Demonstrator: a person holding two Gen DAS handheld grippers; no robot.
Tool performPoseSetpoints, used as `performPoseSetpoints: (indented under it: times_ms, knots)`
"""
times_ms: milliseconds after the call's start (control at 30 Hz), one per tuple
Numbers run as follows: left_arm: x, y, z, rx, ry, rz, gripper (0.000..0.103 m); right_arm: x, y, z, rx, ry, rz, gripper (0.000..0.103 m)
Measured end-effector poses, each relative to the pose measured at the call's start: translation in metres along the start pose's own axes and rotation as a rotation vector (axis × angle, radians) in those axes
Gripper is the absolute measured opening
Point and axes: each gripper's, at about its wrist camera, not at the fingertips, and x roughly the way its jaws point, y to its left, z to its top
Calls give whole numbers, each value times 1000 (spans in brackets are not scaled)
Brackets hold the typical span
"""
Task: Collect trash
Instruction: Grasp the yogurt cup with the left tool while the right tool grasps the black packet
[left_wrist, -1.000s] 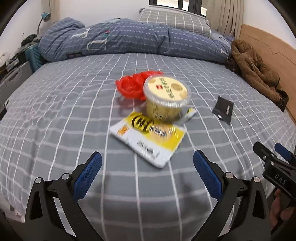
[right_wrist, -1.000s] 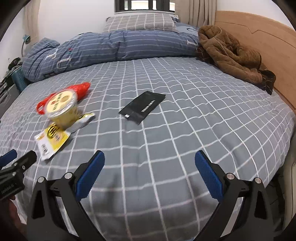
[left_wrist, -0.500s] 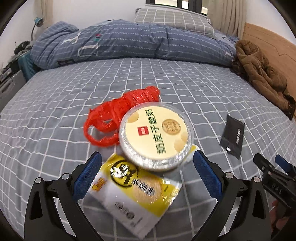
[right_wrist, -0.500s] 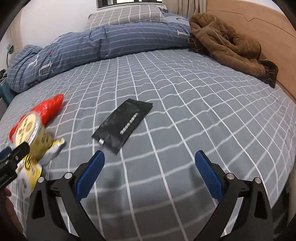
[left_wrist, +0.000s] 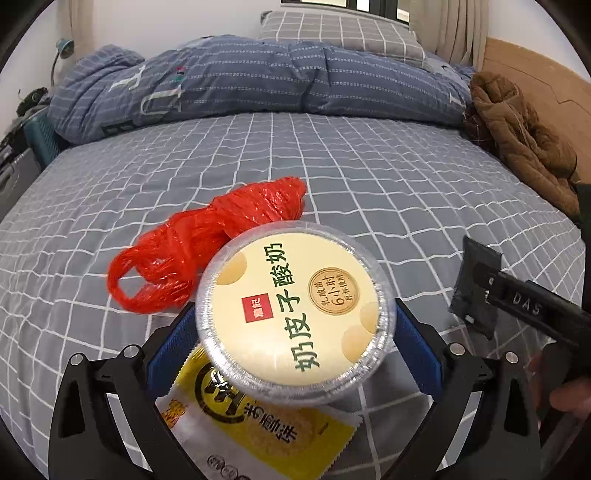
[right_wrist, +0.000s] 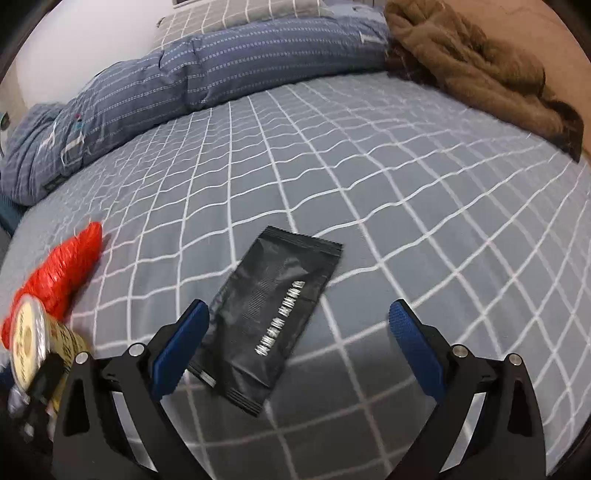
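Note:
A yogurt cup (left_wrist: 295, 314) with a cream foil lid stands on the bed, on a yellow snack packet (left_wrist: 258, 432) and against a red plastic bag (left_wrist: 207, 243). My left gripper (left_wrist: 293, 350) is open, its blue pads either side of the cup and close to it. A black sachet (right_wrist: 273, 314) lies flat on the sheet; it also shows in the left wrist view (left_wrist: 476, 284). My right gripper (right_wrist: 295, 343) is open right over the sachet's near end. The cup (right_wrist: 29, 343) and the red bag (right_wrist: 62, 273) show at the right wrist view's left edge.
The bed has a grey checked sheet (left_wrist: 369, 177). A rolled blue duvet (left_wrist: 258, 77) and a pillow (left_wrist: 340, 33) lie at the head. A brown coat (right_wrist: 472, 74) is heaped by the wooden headboard at the right.
Both grippers have moved forward and down. The left one now has the yogurt cup between its pads; the right one has closed in over the black sachet.

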Motion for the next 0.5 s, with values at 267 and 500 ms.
performPoseSetpoints:
  times_ms: [267, 500]
  knots:
    - [11, 1, -2, -7, 19, -20, 84, 18, 12, 2, 15, 21, -16, 81]
    - [10, -1, -5, 3, 13, -14, 77, 18, 11, 0, -28, 21, -46, 31]
